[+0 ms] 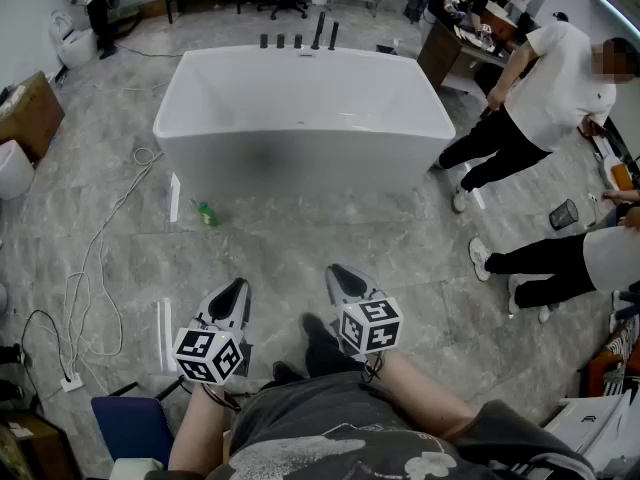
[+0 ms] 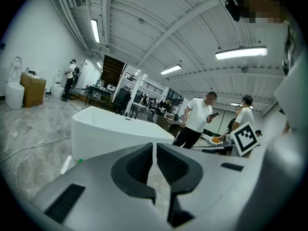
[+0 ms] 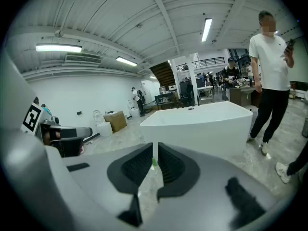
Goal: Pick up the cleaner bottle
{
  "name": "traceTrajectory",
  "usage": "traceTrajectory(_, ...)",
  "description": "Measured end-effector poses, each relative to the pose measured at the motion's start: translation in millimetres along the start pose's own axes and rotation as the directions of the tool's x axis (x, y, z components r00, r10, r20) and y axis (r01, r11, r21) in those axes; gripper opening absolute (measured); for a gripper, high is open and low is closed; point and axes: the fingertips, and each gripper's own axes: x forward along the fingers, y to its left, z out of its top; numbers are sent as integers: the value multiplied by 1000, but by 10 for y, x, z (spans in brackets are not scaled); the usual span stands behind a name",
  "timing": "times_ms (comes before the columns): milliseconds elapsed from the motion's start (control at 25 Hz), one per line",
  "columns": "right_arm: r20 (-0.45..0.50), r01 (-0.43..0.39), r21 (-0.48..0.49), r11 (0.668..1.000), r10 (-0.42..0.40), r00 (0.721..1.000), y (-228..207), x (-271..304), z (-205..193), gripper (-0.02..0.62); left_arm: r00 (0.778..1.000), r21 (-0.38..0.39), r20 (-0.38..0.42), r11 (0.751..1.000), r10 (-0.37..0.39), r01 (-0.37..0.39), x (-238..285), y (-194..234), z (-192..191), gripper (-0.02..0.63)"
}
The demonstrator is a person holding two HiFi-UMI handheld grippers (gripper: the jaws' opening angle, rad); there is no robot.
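Lying on open floor (image 1: pixel 300 258) beside 1 bathtub (image 1: pixel 300 163), 1 cleaner bottle (image 1: pixel 207 213) is well apart from 2 clenched, empty claws: left claw (image 1: pixel 237 288), right claw (image 1: pixel 341 274).

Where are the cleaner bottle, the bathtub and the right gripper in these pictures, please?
cleaner bottle (image 1: pixel 206 214): head view, middle of the bottle.
bathtub (image 1: pixel 300 163): head view, its near outer wall.
right gripper (image 1: pixel 338 269): head view, tips of its closed jaws.
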Motion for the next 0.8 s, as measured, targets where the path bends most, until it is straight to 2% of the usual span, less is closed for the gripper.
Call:
traceTrajectory(240,7,9,5,1000,-9,1000,18,-36,-4,48,1000,-7,-1,1000,2,-2,-48,5,-29,35)
traceTrajectory(560,12,37,41,998,-38,999,-180,-171,-58,46,1000,-12,-20,1000,-24,24,75,-157,-118,35)
traceTrajectory(800,39,26,135,990,-31,999,-362,-156,-34,43,999,-14,-31,1000,-21,20,141,-213,-171,35)
